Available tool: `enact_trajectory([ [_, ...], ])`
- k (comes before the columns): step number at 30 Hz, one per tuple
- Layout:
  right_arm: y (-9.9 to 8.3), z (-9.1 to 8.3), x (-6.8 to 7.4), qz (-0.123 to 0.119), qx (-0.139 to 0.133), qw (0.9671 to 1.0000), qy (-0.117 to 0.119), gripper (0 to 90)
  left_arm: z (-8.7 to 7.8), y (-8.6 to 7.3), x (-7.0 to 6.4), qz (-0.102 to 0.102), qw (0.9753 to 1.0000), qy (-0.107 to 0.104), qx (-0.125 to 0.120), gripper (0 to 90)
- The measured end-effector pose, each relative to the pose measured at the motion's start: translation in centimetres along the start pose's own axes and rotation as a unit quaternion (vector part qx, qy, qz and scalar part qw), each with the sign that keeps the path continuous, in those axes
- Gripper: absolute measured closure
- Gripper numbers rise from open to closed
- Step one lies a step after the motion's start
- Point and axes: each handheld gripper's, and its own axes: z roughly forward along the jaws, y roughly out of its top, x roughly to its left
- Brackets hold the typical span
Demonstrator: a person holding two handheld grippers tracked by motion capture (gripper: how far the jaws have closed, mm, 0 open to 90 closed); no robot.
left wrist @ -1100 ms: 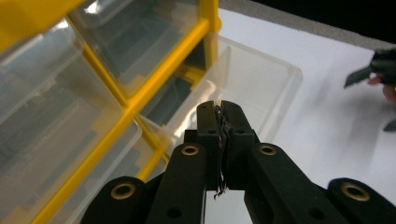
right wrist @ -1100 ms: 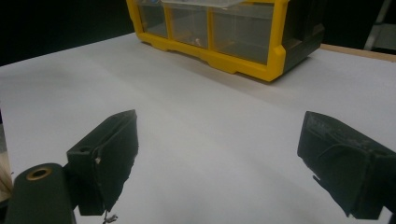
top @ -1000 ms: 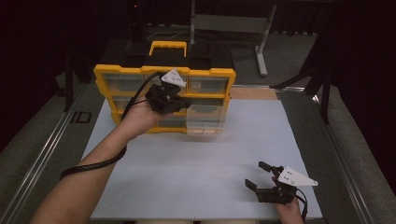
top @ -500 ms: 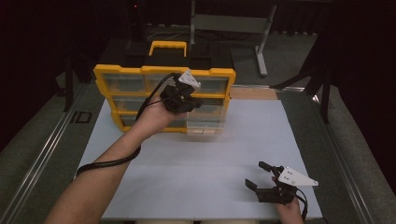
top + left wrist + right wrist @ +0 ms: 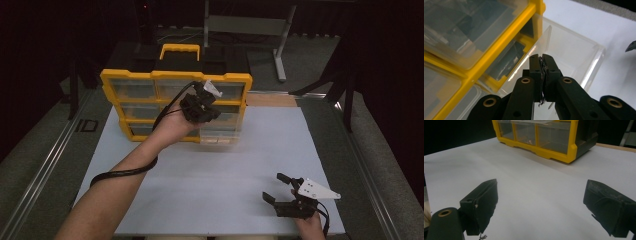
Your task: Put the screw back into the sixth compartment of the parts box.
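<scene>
Two tools: the left tool [image 5: 543, 75] pinches the clear drawer [image 5: 571, 53]; the right tool [image 5: 544, 207] gapes wide, empty.

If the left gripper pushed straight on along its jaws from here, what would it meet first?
Probably the clear drawer pulled out of the yellow organizer. The left gripper, jaws shut, points into its open tray, so its floor or far wall looks like first contact, though depth through the clear plastic is hard to judge.
</scene>
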Motion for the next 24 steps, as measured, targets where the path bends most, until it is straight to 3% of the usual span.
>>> enact_trajectory([
  [3, 0.0, 0.0, 0.0, -0.002, 0.001, 1.0, -0.001, 12.4, 0.5, -0.1, 0.1, -0.002, 0.9998, 0.008, 0.015, 88.1],
  [7, 0.0, 0.0, 0.0, -0.002, 0.001, 1.0, -0.001, 12.4, 0.9, -0.2, 0.3, -0.006, 0.9994, 0.001, 0.033, 88.1],
  [13, 0.0, 0.0, 0.0, -0.002, 0.002, 1.0, -0.001, 12.4, 1.3, -0.2, 0.2, 0.001, 0.9992, 0.004, 0.041, 87.5],
  [17, 0.0, 0.0, 0.0, -0.002, 0.0, 1.0, -0.001, 12.4, 1.3, -0.1, 0.0, 0.012, 0.9989, 0.002, 0.045, 79.3],
  [21, 0.0, 0.0, 0.0, -0.001, 0.001, 1.0, -0.001, 12.4, 0.8, 0.0, 0.1, 0.002, 0.9995, 0.003, 0.031, 73.0],
  [24, 0.0, 0.0, 0.0, -0.002, 0.001, 1.0, -0.002, 12.4, -0.1, 0.0, 0.3, -0.014, 0.9999, -0.002, 0.006, 68.0],
])
